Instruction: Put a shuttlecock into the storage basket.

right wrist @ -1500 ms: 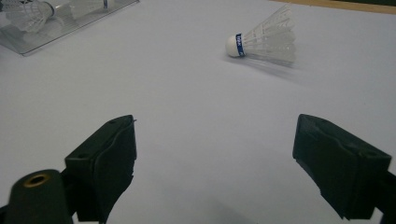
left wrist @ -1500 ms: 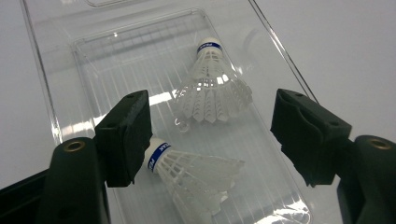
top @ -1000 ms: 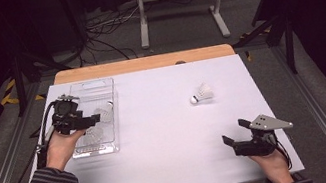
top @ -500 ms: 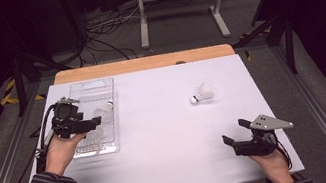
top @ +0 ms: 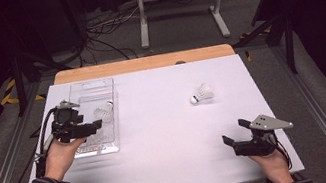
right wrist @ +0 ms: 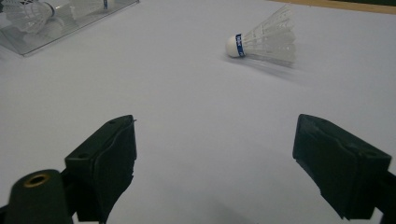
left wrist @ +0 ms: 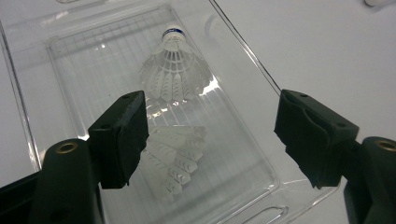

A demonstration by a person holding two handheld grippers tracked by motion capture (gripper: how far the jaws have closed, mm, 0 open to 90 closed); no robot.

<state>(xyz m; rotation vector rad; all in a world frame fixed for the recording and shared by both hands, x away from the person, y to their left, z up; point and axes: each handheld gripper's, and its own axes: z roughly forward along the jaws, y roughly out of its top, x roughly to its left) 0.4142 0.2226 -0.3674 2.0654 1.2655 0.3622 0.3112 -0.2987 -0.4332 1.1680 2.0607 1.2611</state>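
Now the left gripper (left wrist: 210, 140) hangs wide open over a shuttlecock (left wrist: 173, 72) in the clear tray (left wrist: 70, 60), while the right gripper (right wrist: 215, 168) waits wide open near another shuttlecock (right wrist: 266, 42).

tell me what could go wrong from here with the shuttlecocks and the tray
1. The shuttlecock in the tray stands on its feathers between the open left gripper fingers; a careless pull back might clip and topple it.
2. The clear tray is light and sits near the table's left edge; a bump could slide it.
3. The loose shuttlecock lies on its side ahead of the open right gripper; squeezing the feathers could crush them or roll it away.
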